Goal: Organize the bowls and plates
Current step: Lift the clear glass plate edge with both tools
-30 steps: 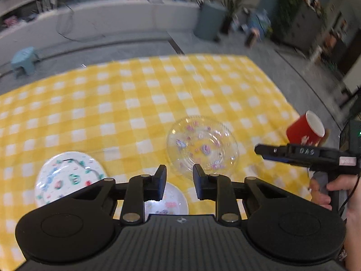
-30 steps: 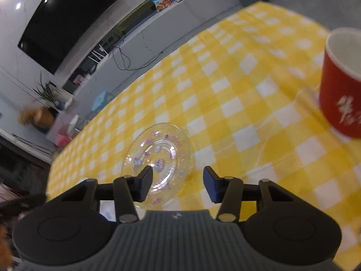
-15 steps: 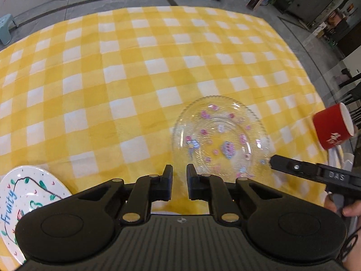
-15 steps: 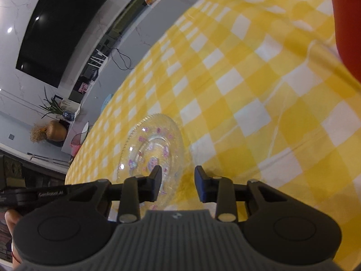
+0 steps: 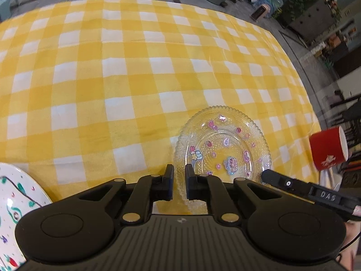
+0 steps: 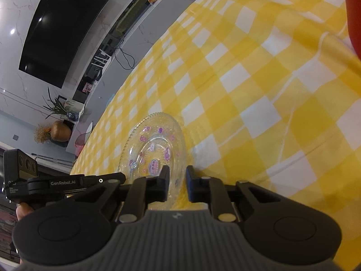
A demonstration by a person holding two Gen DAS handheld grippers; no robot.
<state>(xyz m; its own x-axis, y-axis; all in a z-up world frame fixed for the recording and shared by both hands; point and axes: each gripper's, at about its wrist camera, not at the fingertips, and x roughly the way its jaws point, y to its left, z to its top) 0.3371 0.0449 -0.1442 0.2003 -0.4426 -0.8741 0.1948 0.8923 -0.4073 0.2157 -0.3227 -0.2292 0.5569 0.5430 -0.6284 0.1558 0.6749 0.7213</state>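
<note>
Both claws sit at the glass plate [image 5: 222, 149]: left claw [image 5: 179, 181] narrow on its near rim, right claw [image 6: 176, 184] narrow too, grip unclear. Red mug [image 5: 328, 148] nearby.

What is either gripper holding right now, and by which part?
Both seem to pinch the glass plate: the left gripper at its near-left rim, the right gripper at its near rim. Contact isn't certain.

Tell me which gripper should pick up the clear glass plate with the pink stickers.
Right, probably. The right gripper has the clear glass plate's near rim between its narrowly open fingers, while the left gripper sits at the plate's left edge.
</note>
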